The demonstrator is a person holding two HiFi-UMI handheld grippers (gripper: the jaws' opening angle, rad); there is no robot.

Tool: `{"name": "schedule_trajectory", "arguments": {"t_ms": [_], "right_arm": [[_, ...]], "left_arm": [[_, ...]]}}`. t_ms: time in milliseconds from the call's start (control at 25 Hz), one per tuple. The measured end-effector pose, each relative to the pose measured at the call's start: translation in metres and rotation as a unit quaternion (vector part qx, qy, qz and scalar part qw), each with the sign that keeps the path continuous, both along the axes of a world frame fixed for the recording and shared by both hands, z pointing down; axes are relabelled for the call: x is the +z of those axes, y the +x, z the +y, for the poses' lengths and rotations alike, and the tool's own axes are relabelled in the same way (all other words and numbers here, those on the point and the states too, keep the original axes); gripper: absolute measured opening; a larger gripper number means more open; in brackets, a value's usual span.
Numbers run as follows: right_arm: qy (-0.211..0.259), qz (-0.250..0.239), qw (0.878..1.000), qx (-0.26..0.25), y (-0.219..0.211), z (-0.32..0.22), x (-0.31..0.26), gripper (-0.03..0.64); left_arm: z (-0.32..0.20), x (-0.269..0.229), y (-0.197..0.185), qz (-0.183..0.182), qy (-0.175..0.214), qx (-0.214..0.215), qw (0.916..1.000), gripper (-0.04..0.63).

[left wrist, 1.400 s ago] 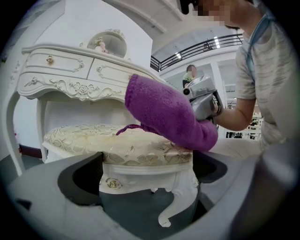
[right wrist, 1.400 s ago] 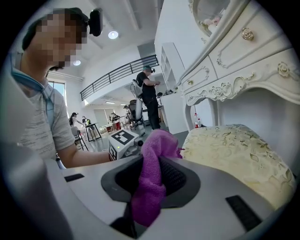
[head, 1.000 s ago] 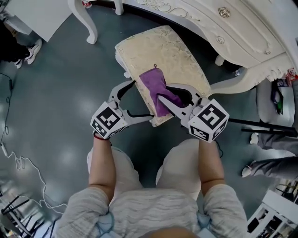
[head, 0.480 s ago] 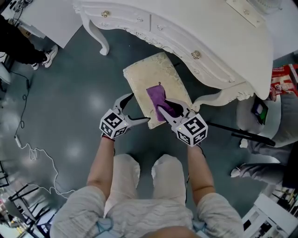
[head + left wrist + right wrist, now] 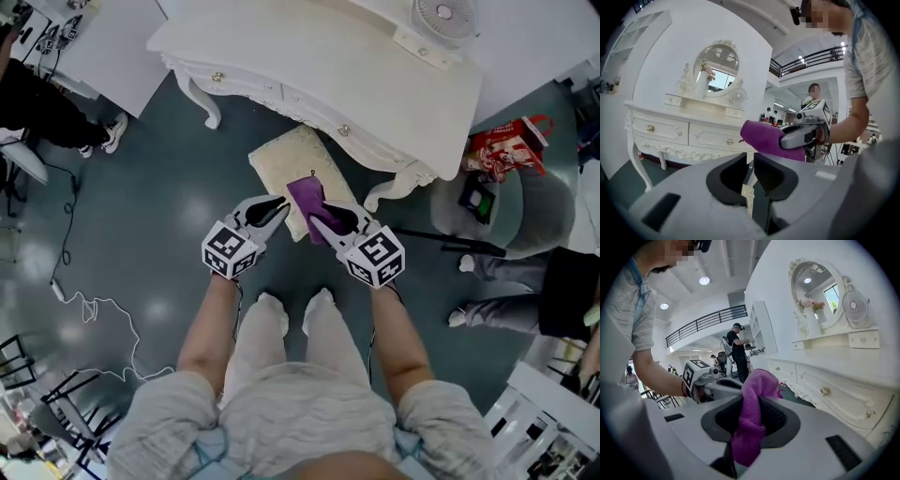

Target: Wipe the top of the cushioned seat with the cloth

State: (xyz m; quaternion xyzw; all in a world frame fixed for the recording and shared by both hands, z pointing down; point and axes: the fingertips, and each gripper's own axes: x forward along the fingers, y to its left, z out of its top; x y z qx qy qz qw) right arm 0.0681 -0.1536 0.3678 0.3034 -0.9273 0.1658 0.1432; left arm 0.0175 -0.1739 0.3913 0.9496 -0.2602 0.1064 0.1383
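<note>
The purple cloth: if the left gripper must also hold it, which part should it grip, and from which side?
Probably the free end of the cloth that sticks out past the right gripper, which is shut on its middle. Come from the left, where the left gripper is; its fingers have just closed on nothing and must open first.

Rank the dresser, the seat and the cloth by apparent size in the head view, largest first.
1. Dresser
2. Seat
3. Cloth, clearly smallest here, though it hangs nearer the camera than the seat, which flatters its size.
</note>
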Motion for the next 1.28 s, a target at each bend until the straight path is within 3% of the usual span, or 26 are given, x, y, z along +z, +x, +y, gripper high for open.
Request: {"name": "schedule_trajectory", "arguments": {"t_ms": [200,560,840,1280], "right_arm": [[0.002,0.0,1.0,-0.002,0.011,0.019,-0.077,0.089],[0.016,-0.002,1.0,0.004,0.028,0.068,-0.186,0.089],[0.037,-0.013,0.999,0.013,0.032,0.093,-0.229,0.089],[0.044,-0.018,0.998,0.035,0.057,0.104,-0.245,0.089]], "left_arm": [[0.02,-0.08,0.015,-0.009,0.015,-0.002,0.9998,0.014],[0.073,-0.204,0.034,0.006,0.04,0.014,0.9991,0.012],[0.102,-0.246,0.047,-0.004,0.066,0.029,0.9974,0.012],[0.11,-0.267,0.073,-0.011,0.09,0.042,0.995,0.012]]}}
